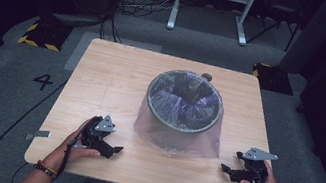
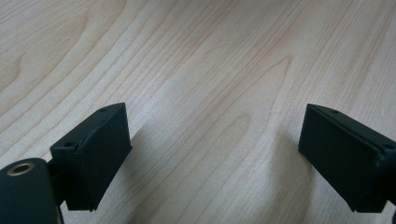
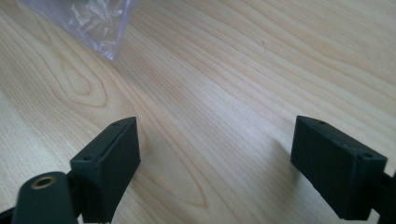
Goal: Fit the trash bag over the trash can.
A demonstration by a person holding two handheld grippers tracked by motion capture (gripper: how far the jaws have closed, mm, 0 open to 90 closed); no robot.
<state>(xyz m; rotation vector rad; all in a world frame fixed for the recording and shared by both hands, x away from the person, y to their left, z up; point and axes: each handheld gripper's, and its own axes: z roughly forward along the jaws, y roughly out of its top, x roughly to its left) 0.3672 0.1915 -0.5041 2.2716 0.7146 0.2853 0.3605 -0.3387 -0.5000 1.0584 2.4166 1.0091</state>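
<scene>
Both sets of fingers spread wide and empty, low on the bench, left gripper and right gripper flanking the bag-lined bin mid-bench, bin ahead and between, right marginally nearer the bag's loose skirt.

Lab or recording studio: dark curtained room, grey carpet with a taped number 4, hazard-striped floor weights, loose cables, a white metal frame behind the lone wooden worktop
</scene>
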